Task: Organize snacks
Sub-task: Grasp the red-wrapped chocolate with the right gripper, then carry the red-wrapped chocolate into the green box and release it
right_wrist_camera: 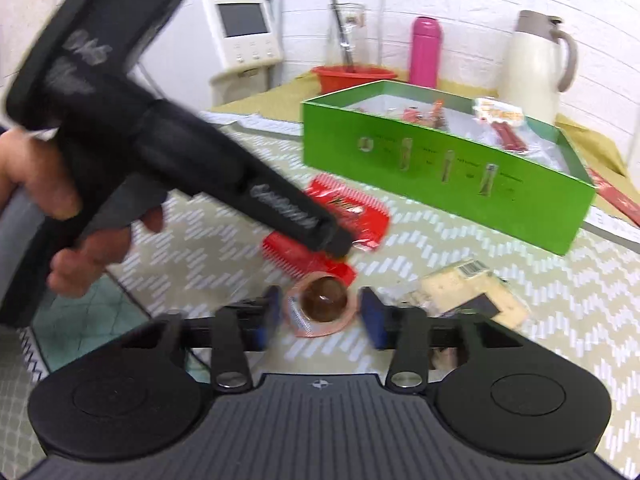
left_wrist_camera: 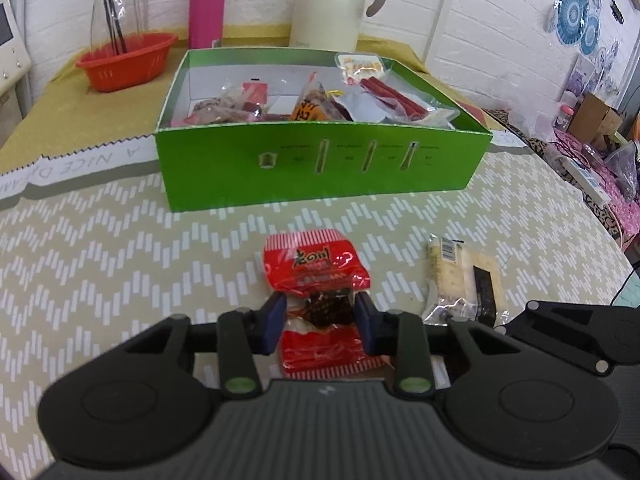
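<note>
A red snack packet [left_wrist_camera: 316, 272] lies on the patterned tablecloth, and my left gripper [left_wrist_camera: 320, 320] has its blue pads pressed against the packet's sides, shut on it. It also shows in the right wrist view [right_wrist_camera: 352, 216], under the left gripper's body. My right gripper [right_wrist_camera: 320, 312] is open around a small round brown snack in a pink wrapper [right_wrist_camera: 322, 304], with gaps on both sides. A pale cracker packet [left_wrist_camera: 464, 276] lies to the right, also seen in the right wrist view [right_wrist_camera: 472, 292]. The green box [left_wrist_camera: 320, 168] holds several snacks.
A red basket [left_wrist_camera: 128, 60], a glass jar [left_wrist_camera: 116, 4], a pink bottle [left_wrist_camera: 208, 4] and a white jug [left_wrist_camera: 332, 4] stand behind the box. Clutter lies off the table's right edge [left_wrist_camera: 592, 160]. A white appliance [right_wrist_camera: 244, 36] stands at the far left.
</note>
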Available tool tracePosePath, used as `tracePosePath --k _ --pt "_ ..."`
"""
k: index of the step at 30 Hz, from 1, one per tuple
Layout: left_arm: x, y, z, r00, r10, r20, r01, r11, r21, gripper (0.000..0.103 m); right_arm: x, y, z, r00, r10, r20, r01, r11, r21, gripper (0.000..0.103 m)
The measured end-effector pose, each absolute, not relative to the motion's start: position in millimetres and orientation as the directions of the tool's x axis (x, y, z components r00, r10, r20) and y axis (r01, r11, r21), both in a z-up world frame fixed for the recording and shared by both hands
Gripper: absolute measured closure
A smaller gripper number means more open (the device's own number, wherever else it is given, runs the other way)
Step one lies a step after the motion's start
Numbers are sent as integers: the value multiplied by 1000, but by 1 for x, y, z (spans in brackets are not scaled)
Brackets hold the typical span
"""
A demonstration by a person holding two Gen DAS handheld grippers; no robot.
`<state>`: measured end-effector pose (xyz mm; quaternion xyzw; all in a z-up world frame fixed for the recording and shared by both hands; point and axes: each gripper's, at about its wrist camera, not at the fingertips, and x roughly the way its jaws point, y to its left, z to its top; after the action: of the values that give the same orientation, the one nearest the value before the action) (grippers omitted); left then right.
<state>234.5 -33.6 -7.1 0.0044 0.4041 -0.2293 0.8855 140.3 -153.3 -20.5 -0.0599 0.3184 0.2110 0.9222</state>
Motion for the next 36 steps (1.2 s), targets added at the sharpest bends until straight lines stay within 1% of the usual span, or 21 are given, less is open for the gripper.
tracePosePath --k 1,2,3,5,8,11,21,27,31,36 --pt "234 -30 -7 566 -412 -714 404 894 -195 73 141 -154 -20 705 352 -616 -424 905 33 37" --pt "234 -26 -6 562 -421 -712 395 893 -216 85 140 -154 -19 704 348 -619 -423 906 29 40" --pt "234 -22 -6 556 -429 -712 384 892 -237 95 140 -153 -19 706 341 -620 -421 907 20 41" --pt "234 -16 -5 557 -432 -709 364 895 -259 98 138 -150 -20 714 327 -619 -419 908 -4 46" --pt "229 -12 0 562 -445 -697 368 889 -272 102 132 -150 -17 726 334 -601 -423 906 -6 49" --pt "224 -10 8 574 -460 -678 382 882 -275 102 128 -152 -9 736 346 -582 -430 903 -7 49" --pt "221 0 61 651 -519 -555 414 854 -314 102 131 -172 33 817 321 -478 -389 920 -48 49" --pt "238 -4 98 712 -512 -480 414 859 -303 102 155 -181 54 874 279 -398 -341 935 -93 48" --pt "259 -11 106 735 -493 -466 394 870 -298 102 186 -186 61 883 277 -379 -322 945 -60 48" --pt "292 -15 95 745 -465 -478 356 883 -306 102 218 -186 52 904 228 -362 -281 954 -102 47"
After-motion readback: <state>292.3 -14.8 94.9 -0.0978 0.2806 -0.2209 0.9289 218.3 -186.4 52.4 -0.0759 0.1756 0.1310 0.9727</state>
